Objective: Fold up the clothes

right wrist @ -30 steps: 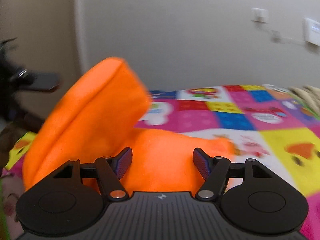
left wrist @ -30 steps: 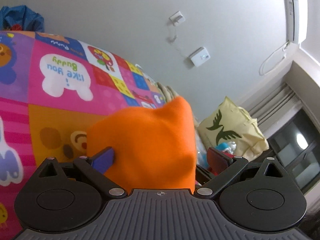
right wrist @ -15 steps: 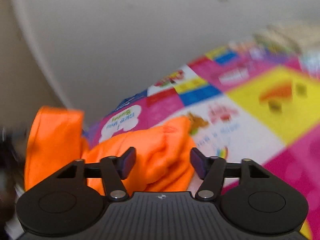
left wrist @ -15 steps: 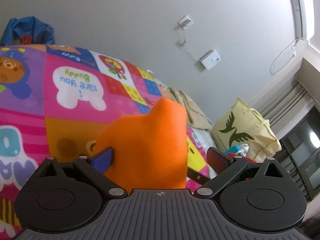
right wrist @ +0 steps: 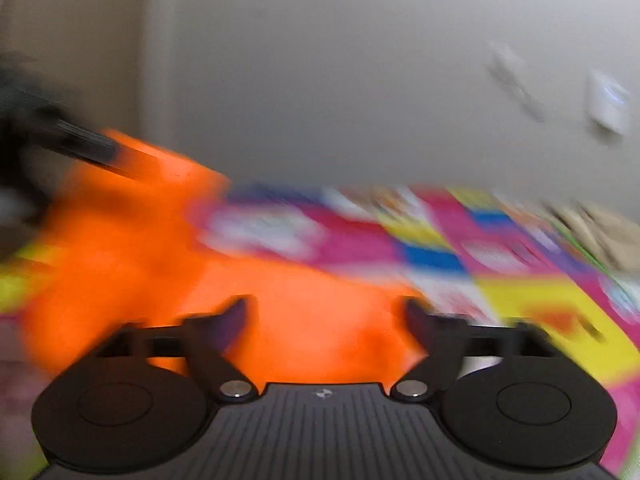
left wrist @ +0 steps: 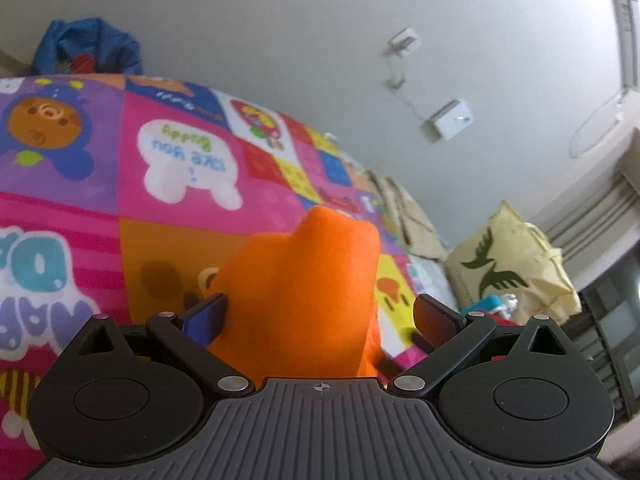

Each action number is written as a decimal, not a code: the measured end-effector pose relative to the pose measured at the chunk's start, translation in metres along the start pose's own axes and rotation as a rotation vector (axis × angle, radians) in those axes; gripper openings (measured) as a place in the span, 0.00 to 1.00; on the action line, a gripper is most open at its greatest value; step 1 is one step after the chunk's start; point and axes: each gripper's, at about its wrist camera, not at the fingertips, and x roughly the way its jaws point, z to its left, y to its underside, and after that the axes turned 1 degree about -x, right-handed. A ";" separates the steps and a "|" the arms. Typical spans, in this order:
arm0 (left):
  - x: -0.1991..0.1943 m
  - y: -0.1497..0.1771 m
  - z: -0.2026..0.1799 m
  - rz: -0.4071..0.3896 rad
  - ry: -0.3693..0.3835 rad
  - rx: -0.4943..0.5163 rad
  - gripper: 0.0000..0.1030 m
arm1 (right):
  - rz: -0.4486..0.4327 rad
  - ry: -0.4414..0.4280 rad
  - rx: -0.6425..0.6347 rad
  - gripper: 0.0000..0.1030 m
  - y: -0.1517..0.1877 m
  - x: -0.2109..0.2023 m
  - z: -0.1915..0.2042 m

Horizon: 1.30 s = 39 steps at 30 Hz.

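On the patchwork play mat (left wrist: 72, 216), bright pink, purple, yellow and blue cartoon squares, an orange garment (left wrist: 304, 292) is bunched up and partly lifted. Left wrist view: left gripper (left wrist: 318, 316) has its jaws spread wide, orange cloth rising in a peak between them; blue left pad (left wrist: 206, 316) touches the cloth, right pad (left wrist: 434, 318) stands clear of it, so no clamp on the fabric visible. Mat's far edge meets a grey wall (left wrist: 280, 32) with a socket and cable (left wrist: 404, 46) and a small white box (left wrist: 452, 118). Blue bundle (left wrist: 86, 50) at the mat's far left corner, beige folded cloth (left wrist: 408, 216) along the far right edge, pale yellow bag with a dark bird print (left wrist: 508, 264) beyond the right edge. Right wrist view is heavily motion-blurred: right gripper (right wrist: 324, 318) jaws wide apart, orange garment (right wrist: 280, 304) lying on the mat between and behind the fingers, nothing gripped as far as the blur allows. At the left of that view a raised flap of the garment (right wrist: 132, 200) sits under a dark gripper finger (right wrist: 80, 148), contact too smeared to judge. Mat (right wrist: 540, 300) stretches off to the right edge, wall above.
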 end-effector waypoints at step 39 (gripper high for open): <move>-0.006 -0.034 0.034 0.105 -0.101 -0.028 0.92 | 0.169 0.007 -0.320 0.53 0.001 0.069 0.095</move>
